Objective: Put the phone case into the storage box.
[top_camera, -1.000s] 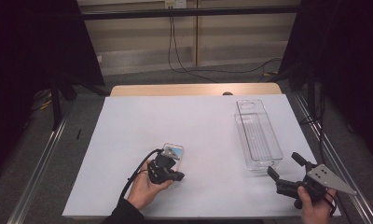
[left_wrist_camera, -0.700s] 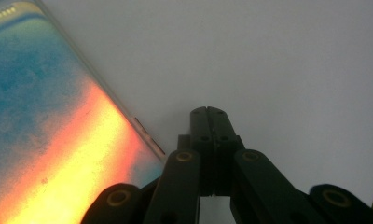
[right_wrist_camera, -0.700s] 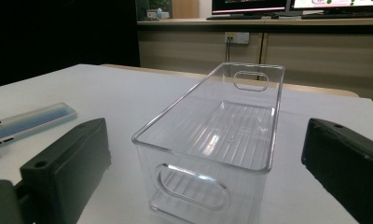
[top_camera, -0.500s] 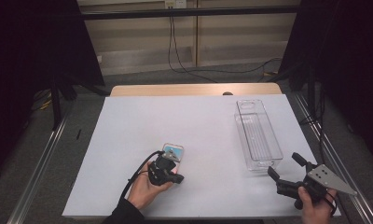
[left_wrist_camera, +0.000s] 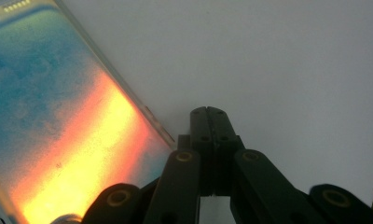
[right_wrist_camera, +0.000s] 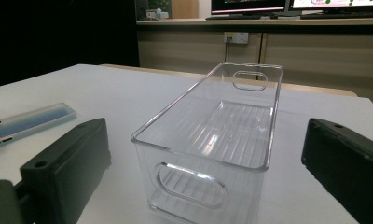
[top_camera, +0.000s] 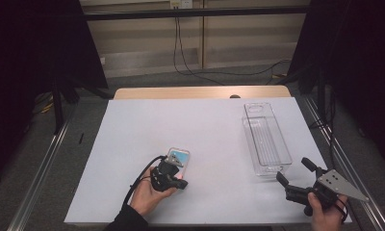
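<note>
Left gripper [top_camera: 173, 177] sat low on the table [top_camera: 133, 144], at about 7 o'clock from the table's centre, held in the person's left hand [top_camera: 149, 192]. In the left gripper view I saw its jaws pressed together on the bare white surface, nothing between them. Just beside them, toward 10 o'clock in that view, lay the phone [left_wrist_camera: 58, 130], flat, screen up, glowing blue into orange and yellow. From above, the phone [top_camera: 177, 158] lay immediately at 12 o'clock of the gripper, tilted a little off the table's long edge; I could not tell whether the jaws touched its edge.

Right gripper [top_camera: 296, 175] was at roughly 4 o'clock on the table, near the front right corner, gripped by the right hand [top_camera: 325, 214]. Its jaws stood spread wide and empty; in the right gripper view they framed the clear plastic bin [right_wrist_camera: 212, 140] from either side, without touching it.

The bin [top_camera: 266, 139] stood upright and empty on the right side of the table, at 11 o'clock from the right gripper, long side running away from me, with a handle cut-out at each end. It was well apart from the phone. In the right gripper view the phone [right_wrist_camera: 33, 120] showed at 9 o'clock, lying flat.
</note>
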`<move>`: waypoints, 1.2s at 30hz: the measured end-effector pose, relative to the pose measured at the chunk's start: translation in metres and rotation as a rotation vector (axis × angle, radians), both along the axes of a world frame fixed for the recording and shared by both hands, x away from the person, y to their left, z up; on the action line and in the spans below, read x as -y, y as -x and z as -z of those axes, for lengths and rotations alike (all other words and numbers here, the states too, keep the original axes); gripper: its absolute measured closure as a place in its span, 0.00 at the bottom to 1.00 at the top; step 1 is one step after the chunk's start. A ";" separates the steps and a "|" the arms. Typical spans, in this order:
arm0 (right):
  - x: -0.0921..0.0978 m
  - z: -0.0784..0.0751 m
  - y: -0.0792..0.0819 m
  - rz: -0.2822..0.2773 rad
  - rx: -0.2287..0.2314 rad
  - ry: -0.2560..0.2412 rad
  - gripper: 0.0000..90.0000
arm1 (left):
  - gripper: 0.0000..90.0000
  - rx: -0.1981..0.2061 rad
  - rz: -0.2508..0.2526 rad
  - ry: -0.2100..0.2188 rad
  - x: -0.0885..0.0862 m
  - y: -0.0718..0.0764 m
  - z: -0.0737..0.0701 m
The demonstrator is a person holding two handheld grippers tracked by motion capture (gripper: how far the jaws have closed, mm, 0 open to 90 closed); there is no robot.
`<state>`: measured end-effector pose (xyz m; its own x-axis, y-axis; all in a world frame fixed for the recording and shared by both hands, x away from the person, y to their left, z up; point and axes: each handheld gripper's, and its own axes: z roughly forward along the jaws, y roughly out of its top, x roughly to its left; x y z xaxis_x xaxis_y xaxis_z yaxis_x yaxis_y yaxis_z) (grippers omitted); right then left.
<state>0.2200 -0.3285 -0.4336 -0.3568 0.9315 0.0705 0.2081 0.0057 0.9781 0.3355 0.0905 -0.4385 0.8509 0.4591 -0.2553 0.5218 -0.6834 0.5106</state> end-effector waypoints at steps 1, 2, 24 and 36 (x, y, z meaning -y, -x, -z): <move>0.000 0.000 0.000 -0.001 0.000 0.000 0.00 | 1.00 0.001 0.006 -0.006 -0.001 0.000 0.000; 0.000 0.000 0.000 0.001 -0.001 0.000 0.00 | 1.00 -0.006 0.002 -0.004 -0.002 -0.001 0.000; 0.000 0.000 0.000 0.002 -0.002 -0.001 0.00 | 1.00 -0.016 -0.035 -0.002 -0.017 -0.002 0.000; 0.000 0.000 0.000 0.001 -0.001 -0.004 0.00 | 1.00 -0.015 -0.049 -0.007 -0.024 -0.001 -0.001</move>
<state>0.2195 -0.3289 -0.4337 -0.3560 0.9315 0.0743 0.2092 0.0020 0.9779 0.3366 0.1145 -0.4377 0.8234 0.5020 -0.2646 0.5625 -0.6606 0.4972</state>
